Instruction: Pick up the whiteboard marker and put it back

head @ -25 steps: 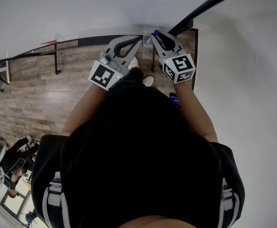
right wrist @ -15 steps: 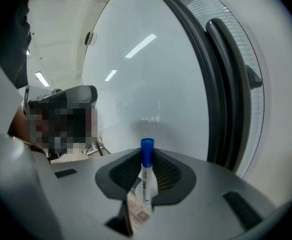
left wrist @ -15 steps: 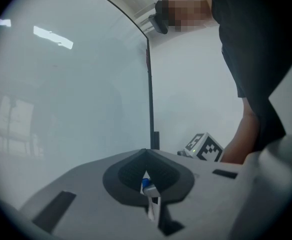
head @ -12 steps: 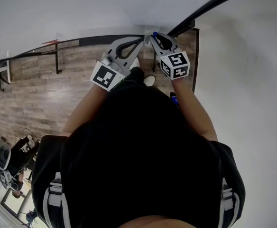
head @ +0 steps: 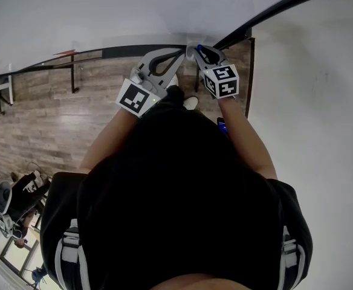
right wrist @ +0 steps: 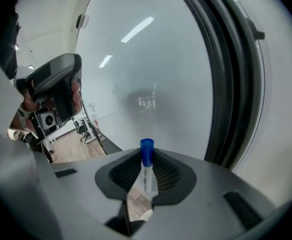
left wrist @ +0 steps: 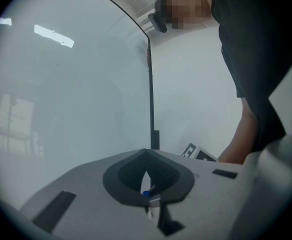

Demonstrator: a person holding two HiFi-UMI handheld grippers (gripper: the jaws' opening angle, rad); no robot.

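The whiteboard marker [right wrist: 146, 170], white with a blue cap, stands upright between the pads of my right gripper [right wrist: 147, 176], which is shut on it. In the head view the marker's blue cap [head: 199, 47] pokes out at the tip of the right gripper [head: 198, 52], close to the whiteboard [head: 104, 11] and its dark lower rail [head: 104, 51]. My left gripper [head: 178, 53] hovers just left of it, with its jaws together and nothing held. The left gripper view shows only a thin slit between the pads [left wrist: 131, 171] and the whiteboard [left wrist: 76, 94] beyond.
A wood floor [head: 43, 119] lies below the board, with a dark metal stand leg [head: 72, 77] on it. A white wall [head: 309, 101] is on the right. Chairs and people [head: 13, 204] are at the lower left. A white shoe [head: 190, 103] shows under the grippers.
My right gripper has sunk with the marker, its marked cube tipping down and drifting slightly left, towards the rail. The left gripper has stayed where it was.
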